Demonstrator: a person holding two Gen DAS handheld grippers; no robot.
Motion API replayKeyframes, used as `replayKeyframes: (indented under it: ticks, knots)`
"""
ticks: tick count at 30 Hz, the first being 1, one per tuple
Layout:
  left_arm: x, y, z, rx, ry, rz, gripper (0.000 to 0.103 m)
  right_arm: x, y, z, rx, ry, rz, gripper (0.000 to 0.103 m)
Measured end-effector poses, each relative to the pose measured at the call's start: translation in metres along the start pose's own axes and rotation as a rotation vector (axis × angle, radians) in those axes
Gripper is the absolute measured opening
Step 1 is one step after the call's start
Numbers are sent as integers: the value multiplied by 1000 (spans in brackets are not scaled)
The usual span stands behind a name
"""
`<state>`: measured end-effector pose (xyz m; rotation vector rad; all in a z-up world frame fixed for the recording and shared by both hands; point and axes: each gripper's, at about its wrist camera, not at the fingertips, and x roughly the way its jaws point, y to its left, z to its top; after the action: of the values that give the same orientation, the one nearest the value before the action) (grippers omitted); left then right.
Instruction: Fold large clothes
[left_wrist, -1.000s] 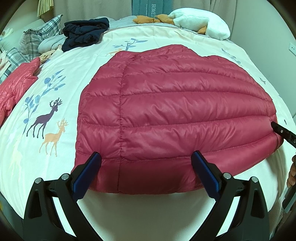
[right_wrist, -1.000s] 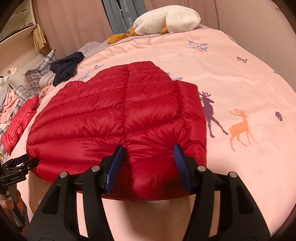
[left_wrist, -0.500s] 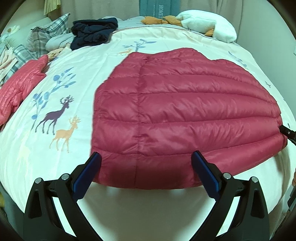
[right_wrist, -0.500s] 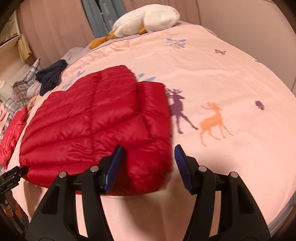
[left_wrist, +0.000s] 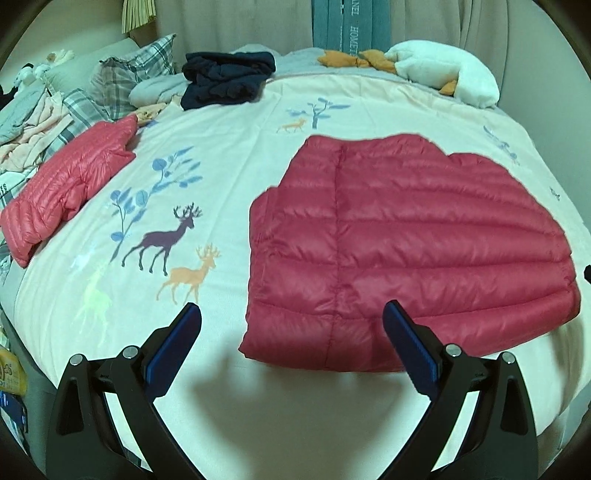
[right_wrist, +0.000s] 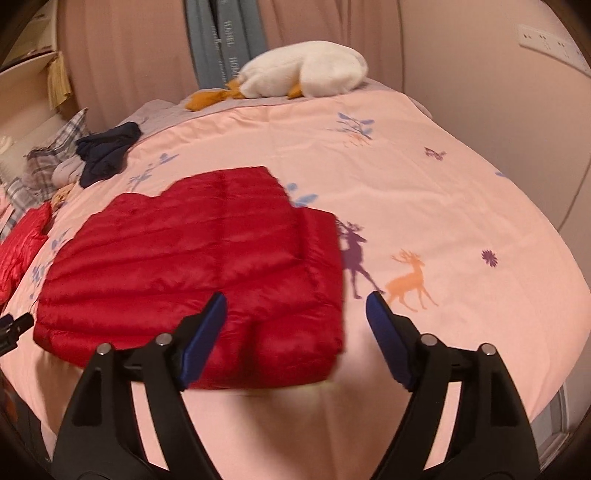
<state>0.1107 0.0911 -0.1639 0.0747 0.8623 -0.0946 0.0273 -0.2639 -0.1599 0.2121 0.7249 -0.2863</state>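
Left wrist view showed the left tongs (left_wrist: 291, 330) released, jaws spread wide with nothing between them, hovering over the pale bedspread (left_wrist: 229, 122) at the near edge; the folded red down jacket (left_wrist: 406, 251) lay flat just ahead, its near left corner sitting beyond the gap between the blue pads and apart from both. Right wrist view showed the right tongs (right_wrist: 295, 319), whose jaws had just been opening, likewise released: the jacket's (right_wrist: 192, 266) near right corner lay beyond the left pad and partly in line with the gap, gripped by neither pad. It was a glossy, puffy quilted shell with horizontal stitched channels and one vertical seam, a narrower folded layer showing along one side. Deer and leaf prints dotted the smooth bedspread beside it
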Motion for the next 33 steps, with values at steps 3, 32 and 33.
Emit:
replayKeyframes:
  ticks: [3, 32, 33]
  knots:
    - [-8, -3, 3, 6, -13, -6, 99, -6, 14, 0, -26, 6, 22, 87]
    - [-22, -16, 6, -28, 40, -92, 102, -15, 45, -2, -9, 149, 182, 101]
    - [-27, -17, 8, -25, 34, -84, 102, -21, 48, 2, -20, 134, 185, 101]
